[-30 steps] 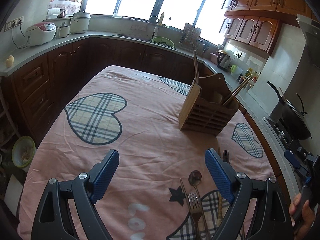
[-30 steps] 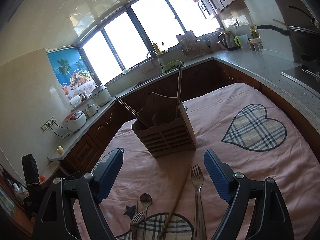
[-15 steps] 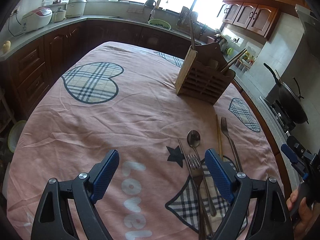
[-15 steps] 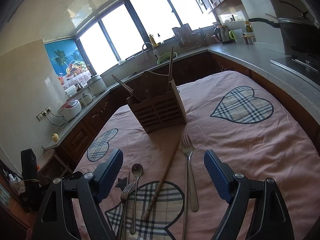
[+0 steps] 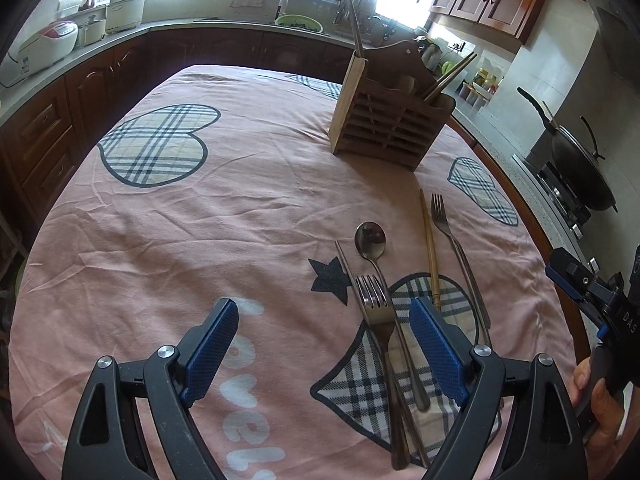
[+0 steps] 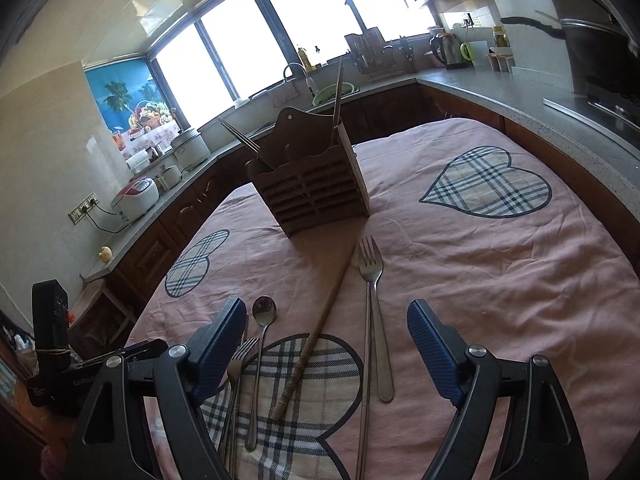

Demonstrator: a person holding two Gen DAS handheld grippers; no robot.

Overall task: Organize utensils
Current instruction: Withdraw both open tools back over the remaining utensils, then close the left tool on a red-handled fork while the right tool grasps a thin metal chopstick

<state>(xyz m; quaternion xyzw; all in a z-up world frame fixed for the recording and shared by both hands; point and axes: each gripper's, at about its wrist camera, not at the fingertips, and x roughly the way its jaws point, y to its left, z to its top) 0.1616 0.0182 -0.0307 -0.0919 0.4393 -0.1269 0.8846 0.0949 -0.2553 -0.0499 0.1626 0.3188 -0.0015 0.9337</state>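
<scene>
Both grippers wide apart over loose cutlery.
Risk of pinching crossed fork [image 5: 374, 300] and spoon [image 5: 370, 236] together between left gripper [image 5: 324, 344] fingers; right gripper [image 6: 326, 340] empty.

A pink cloth [image 5: 256, 216] printed with beige-and-navy plaid hearts [image 5: 156, 144], a dark star [image 5: 329, 280] and white letters [image 5: 244, 396] covers the desk. On it stand a brown slatted wooden holder [image 6: 312, 192], silver forks [image 6: 372, 300], a silver spoon [image 5: 371, 237] and a tan wooden stick [image 6: 316, 332]. Both grippers [image 5: 324, 344] [image 6: 326, 344] are black with blue textured pads [image 5: 210, 354].
</scene>
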